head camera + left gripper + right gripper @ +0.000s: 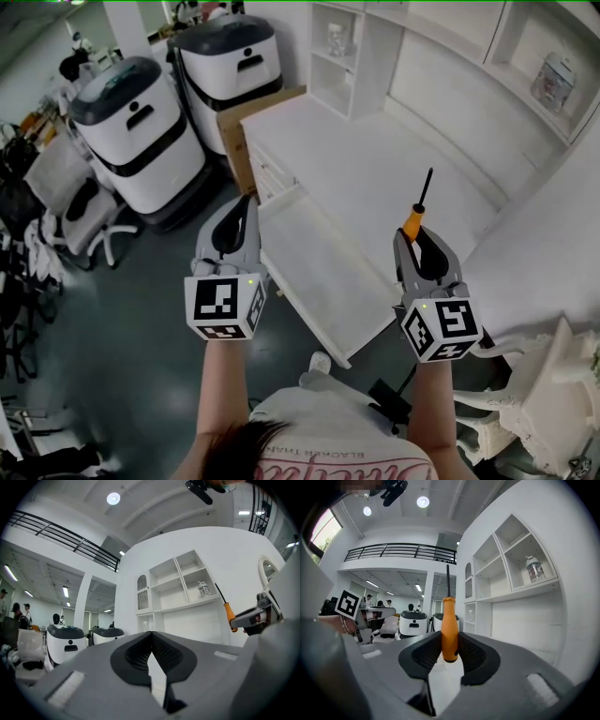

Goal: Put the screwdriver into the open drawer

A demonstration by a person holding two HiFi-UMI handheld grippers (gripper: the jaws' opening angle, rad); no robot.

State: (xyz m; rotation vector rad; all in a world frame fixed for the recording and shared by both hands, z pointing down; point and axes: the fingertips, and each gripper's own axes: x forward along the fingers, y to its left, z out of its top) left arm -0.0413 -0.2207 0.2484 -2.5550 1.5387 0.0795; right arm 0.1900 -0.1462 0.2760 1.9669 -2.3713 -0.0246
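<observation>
"BLACKER THAN" on the person's shirt [314, 424]

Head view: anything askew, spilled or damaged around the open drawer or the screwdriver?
Nothing stands out. The drawer is pulled out straight from the white desk, with nothing seen in it, and the screwdriver sits upright, its orange handle clamped in the right hand-held gripper.

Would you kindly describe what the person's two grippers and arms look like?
The left gripper and right gripper are grey shells with black, textured fingers; each bears a white cube printed with black square markers. The forearms are bare; the shirt is white with pink lettering.
</observation>
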